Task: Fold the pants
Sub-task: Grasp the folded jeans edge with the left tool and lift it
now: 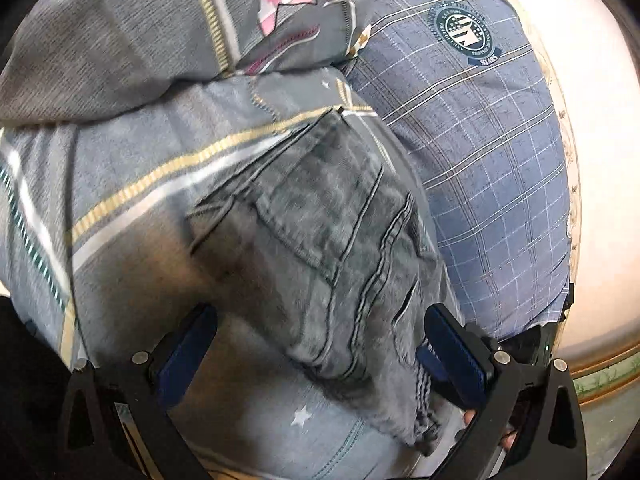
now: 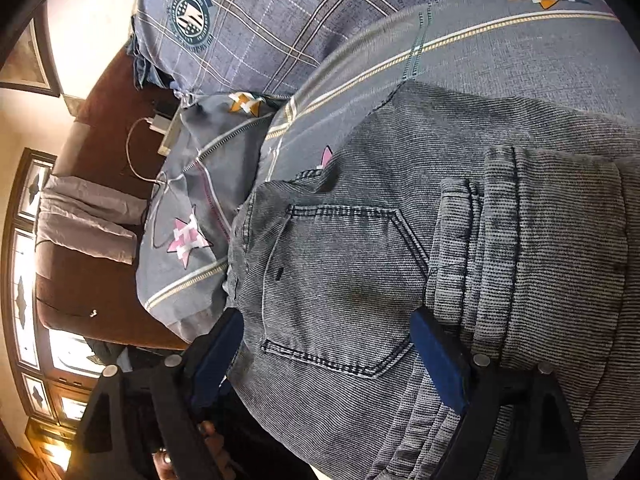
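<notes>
Grey denim pants (image 1: 320, 248) lie folded on a grey striped bedspread (image 1: 132, 184). In the left wrist view my left gripper (image 1: 320, 344) is open, its blue pads on either side of the folded end of the pants, close above the cloth. In the right wrist view the pants (image 2: 360, 272) show a back pocket (image 2: 340, 292) and a folded leg layer (image 2: 540, 240) on the right. My right gripper (image 2: 324, 352) is open, its pads on either side of the pocket area at the waist end.
A blue plaid pillow with a round crest (image 1: 472, 128) lies beyond the pants; it also shows in the right wrist view (image 2: 256, 12). A brown sofa (image 2: 92, 288) with folded grey cloth (image 2: 88, 220) and a cable with charger (image 2: 156, 124) stand beside the bed.
</notes>
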Available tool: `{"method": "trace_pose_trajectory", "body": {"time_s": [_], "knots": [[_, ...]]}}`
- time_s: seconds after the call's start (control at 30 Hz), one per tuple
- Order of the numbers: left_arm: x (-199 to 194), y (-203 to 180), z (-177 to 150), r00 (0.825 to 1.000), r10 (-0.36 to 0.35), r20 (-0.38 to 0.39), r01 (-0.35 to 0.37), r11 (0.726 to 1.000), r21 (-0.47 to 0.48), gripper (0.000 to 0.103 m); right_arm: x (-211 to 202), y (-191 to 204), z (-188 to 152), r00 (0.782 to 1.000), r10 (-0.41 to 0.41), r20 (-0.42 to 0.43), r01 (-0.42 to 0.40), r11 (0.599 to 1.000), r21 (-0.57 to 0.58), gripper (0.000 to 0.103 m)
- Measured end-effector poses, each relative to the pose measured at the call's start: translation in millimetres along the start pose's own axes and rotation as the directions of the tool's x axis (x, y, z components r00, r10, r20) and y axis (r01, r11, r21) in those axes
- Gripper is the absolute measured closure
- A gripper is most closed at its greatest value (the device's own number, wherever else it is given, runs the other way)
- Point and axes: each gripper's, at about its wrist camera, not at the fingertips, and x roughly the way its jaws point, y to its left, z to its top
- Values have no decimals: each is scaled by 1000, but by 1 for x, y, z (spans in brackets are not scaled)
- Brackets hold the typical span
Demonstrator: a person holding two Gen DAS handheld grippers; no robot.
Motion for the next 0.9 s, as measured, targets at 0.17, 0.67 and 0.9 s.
{"method": "trace_pose_trajectory", "body": {"time_s": [0.17,0.67,0.9], "knots": [[5,7,11,998,-56,-6,55,996,-67,0,1,1,3,1000,-11,-4,11,1000,-4,15],[12,7,24,999,-2,48,4,999,-39,86,24,24,30,996,71,-52,-68,996,55,15],[4,-14,21,994,34,106,-42,996,75,91,22,32,33,999,41,-21,-40,998,44,15]]}}
